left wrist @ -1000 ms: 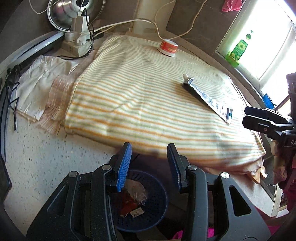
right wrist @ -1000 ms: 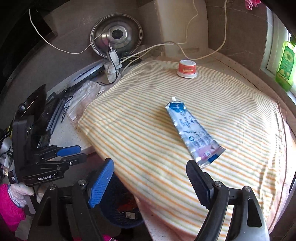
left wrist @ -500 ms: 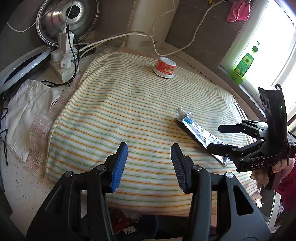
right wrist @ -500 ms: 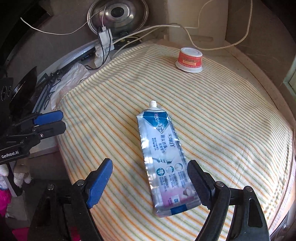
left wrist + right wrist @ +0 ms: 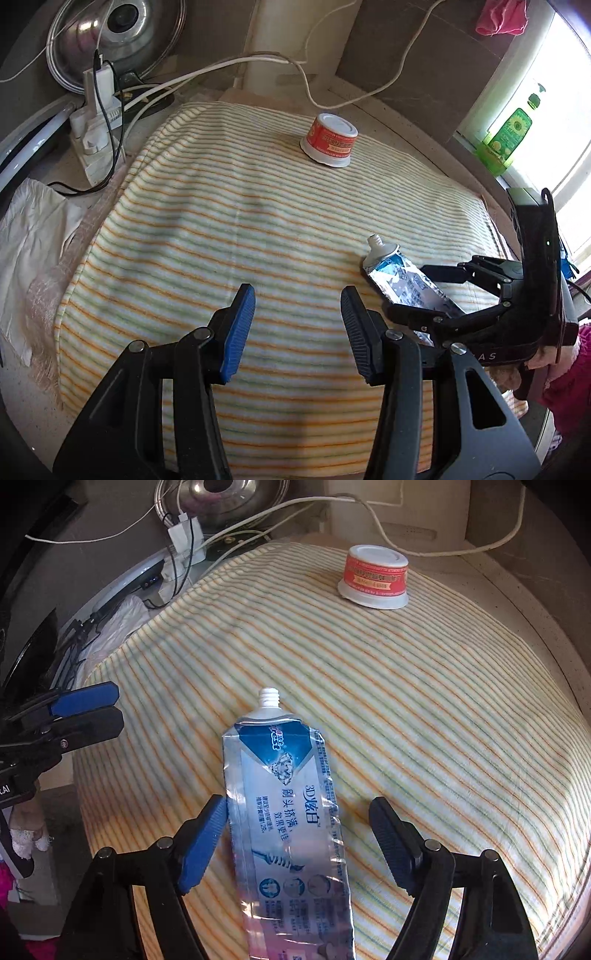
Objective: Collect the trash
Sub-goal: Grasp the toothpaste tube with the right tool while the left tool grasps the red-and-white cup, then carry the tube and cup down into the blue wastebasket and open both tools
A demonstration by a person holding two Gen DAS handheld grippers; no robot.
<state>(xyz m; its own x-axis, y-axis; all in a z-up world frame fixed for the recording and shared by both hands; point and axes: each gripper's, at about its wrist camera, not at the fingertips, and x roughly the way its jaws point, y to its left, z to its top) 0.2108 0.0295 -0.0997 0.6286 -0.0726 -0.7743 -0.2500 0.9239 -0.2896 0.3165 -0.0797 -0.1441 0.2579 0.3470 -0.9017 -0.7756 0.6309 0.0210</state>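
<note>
A flattened silver-blue toothpaste tube (image 5: 284,812) without a cap lies on the striped cloth (image 5: 424,709), nozzle pointing away. My right gripper (image 5: 299,834) is open with the tube's body between its jaws, left pad at the tube's edge. The tube also shows in the left wrist view (image 5: 402,280), with the right gripper (image 5: 424,295) around it. A red-and-white cup (image 5: 330,144) stands upside down at the far side of the cloth, seen too in the right wrist view (image 5: 375,576). My left gripper (image 5: 297,325) is open and empty over the cloth's near part.
A power strip with plugs and cables (image 5: 96,122) and a metal pot lid (image 5: 110,40) sit at the back left. White paper (image 5: 33,240) lies left of the cloth. A green bottle (image 5: 508,136) stands on the window sill at right.
Both grippers moved forward over the cloth. The right gripper closed in until the tube lies between its jaws. The blue basket with trash has dropped out of view.
</note>
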